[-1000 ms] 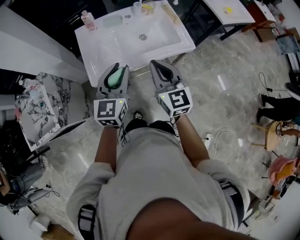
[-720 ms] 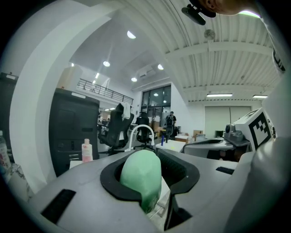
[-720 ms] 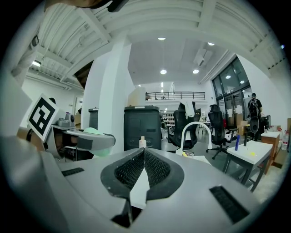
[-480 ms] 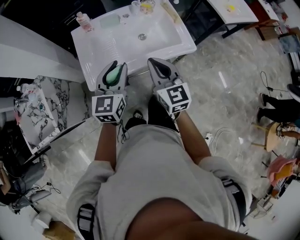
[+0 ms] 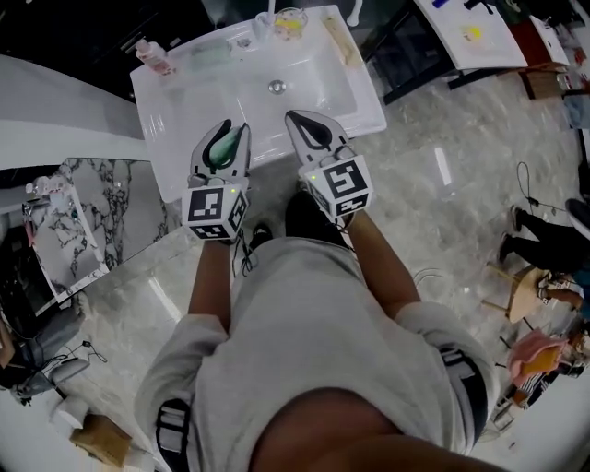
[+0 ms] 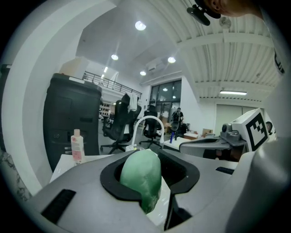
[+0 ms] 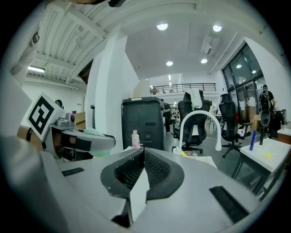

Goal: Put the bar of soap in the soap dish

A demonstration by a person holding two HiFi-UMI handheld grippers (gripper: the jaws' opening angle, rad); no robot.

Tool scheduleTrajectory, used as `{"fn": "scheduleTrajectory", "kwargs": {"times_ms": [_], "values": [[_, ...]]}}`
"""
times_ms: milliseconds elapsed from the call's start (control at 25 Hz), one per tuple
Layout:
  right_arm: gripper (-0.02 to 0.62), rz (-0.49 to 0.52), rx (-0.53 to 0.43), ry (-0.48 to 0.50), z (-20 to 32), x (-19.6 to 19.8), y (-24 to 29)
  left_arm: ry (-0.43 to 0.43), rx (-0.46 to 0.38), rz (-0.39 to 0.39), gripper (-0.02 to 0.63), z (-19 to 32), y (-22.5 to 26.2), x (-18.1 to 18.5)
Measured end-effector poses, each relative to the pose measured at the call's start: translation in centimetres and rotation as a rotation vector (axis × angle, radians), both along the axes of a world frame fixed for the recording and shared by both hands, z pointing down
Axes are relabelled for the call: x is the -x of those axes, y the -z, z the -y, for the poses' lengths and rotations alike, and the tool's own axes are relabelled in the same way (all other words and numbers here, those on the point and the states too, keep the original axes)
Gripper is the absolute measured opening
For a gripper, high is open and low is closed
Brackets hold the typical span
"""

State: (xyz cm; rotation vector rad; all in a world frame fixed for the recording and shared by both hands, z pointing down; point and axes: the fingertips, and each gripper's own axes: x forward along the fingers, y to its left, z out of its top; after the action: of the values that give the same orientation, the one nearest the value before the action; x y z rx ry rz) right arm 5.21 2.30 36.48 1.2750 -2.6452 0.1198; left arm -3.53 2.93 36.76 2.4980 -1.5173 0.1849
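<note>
A pale green bar of soap [image 5: 221, 147] sits between the jaws of my left gripper [image 5: 225, 129], which is shut on it and hovers over the front rim of the white sink [image 5: 184, 120]. In the left gripper view the soap [image 6: 141, 175] fills the gap between the jaws. The pale green soap dish [image 5: 206, 56] lies on the sink's back ledge, left of the faucet [image 5: 268, 17]. My right gripper [image 5: 307, 121] hangs beside the left one over the sink's front edge, shut with nothing in it. From the right gripper view, the soap [image 7: 93, 133] shows at the left.
A pink bottle [image 5: 152, 57] stands at the sink's back left corner and a clear cup [image 5: 290, 19] with something yellow behind the basin. A marble-topped stand [image 5: 69, 230] is at the left. A white table [image 5: 470, 32] and a seated person [image 5: 544, 221] are at the right.
Both grippers have moved forward toward the sink and now reach over its front rim. The left still grips the soap and the right stays shut.
</note>
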Motion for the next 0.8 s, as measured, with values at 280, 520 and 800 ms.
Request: {"fn": "scheduleTrajectory", "kwargs": {"times_ms": [280,520,800], "values": [[-0.002,0.001,0.059,0.069,4.8,-2.3,-1.8,0.065,0.058,-0.005,0.13,4.1,-1.5,-2.0],[-0.002,0.013,0.106,0.138,7.3,-3.0,-3.4,0.113,0.11,-0.007,0.132,6.0,-3.2,-3.3],[-0.002,0.012,0.169,0.194,9.2,-2.5,-5.9,0.159,0.175,-0.011,0.132,8.0,-5.0,-2.8]]}}
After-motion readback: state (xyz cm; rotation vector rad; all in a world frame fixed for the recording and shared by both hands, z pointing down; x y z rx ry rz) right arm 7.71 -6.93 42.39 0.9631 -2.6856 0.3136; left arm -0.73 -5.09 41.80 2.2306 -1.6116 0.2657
